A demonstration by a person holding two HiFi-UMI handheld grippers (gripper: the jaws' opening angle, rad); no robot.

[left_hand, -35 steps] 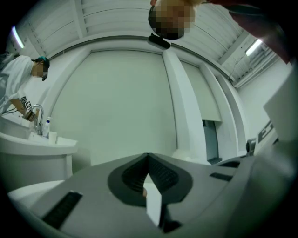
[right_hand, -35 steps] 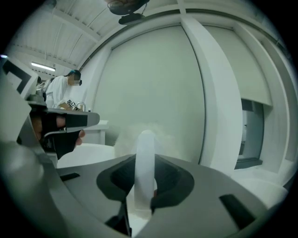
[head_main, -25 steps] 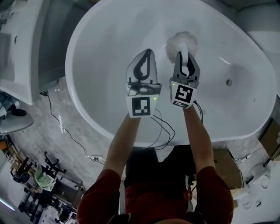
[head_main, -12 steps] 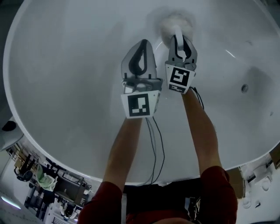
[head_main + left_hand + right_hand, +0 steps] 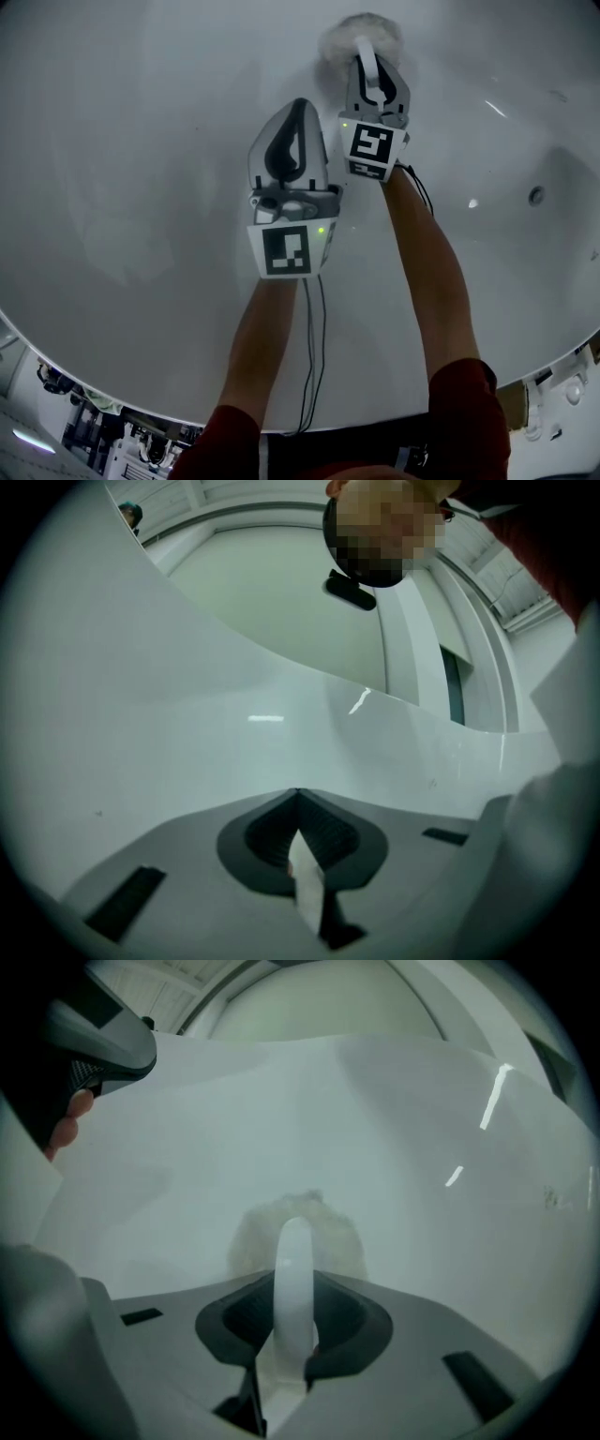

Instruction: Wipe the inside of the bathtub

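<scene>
Bathtub [image 5: 112, 187] wall: right gripper [image 5: 364, 47], clamped on what looks like a fluffy duster [image 5: 337, 37], has pushed deeper, left gripper [image 5: 298, 105] closed empty, wiping underway.

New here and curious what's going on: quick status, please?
Right gripper jaws shut on scrubber handle, fluffy head at the bathtub wall. Left gripper jaws shut, empty, alongside. Nothing seen in the way.

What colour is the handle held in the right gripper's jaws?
White. The handle shows best in the right gripper view.
</scene>
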